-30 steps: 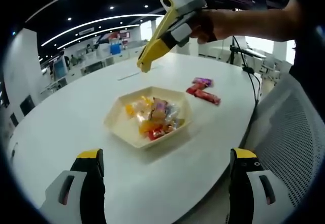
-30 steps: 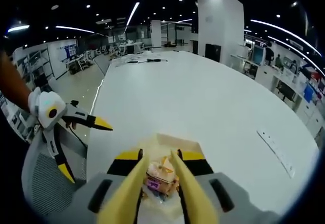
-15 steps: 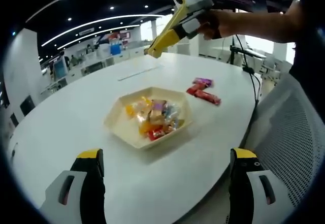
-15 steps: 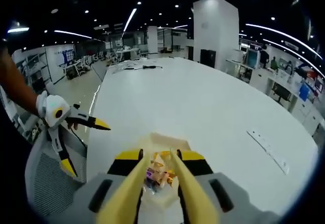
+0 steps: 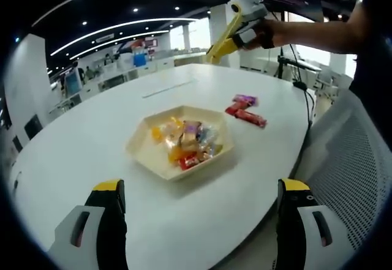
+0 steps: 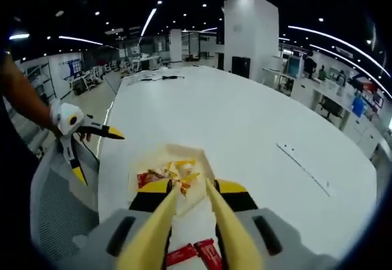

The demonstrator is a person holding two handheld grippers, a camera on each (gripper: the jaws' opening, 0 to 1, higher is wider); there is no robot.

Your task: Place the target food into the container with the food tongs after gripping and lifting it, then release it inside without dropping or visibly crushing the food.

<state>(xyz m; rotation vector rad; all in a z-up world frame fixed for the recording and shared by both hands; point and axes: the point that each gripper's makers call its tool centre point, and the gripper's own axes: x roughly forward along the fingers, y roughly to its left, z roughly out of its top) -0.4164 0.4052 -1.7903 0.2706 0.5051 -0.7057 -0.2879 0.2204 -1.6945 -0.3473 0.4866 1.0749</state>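
Note:
A cream hexagonal container (image 5: 142, 140) holds several wrapped sweets (image 5: 185, 140) on the white table. Two red snack packets (image 5: 246, 114) lie just beyond it. My left gripper (image 5: 202, 187) hangs open over the table's near edge, with nothing between its jaws. My right gripper (image 5: 243, 26) is high above the far side, shut on yellow food tongs (image 5: 222, 41). In the right gripper view the tongs (image 6: 160, 221) stand apart and empty above the container (image 6: 202, 166), with the red packets (image 6: 197, 253) below them. The left gripper (image 6: 101, 158) shows at the left.
The round white table (image 5: 79, 147) stretches wide around the container. A power strip (image 6: 304, 168) lies flat on it. A mesh chair back (image 5: 352, 160) stands at the table's edge. A person's arm (image 5: 312, 28) holds the right gripper.
My right gripper with the tongs has risen and drawn back from the container toward the red packets. The sweets stay in the container. The left gripper has not moved.

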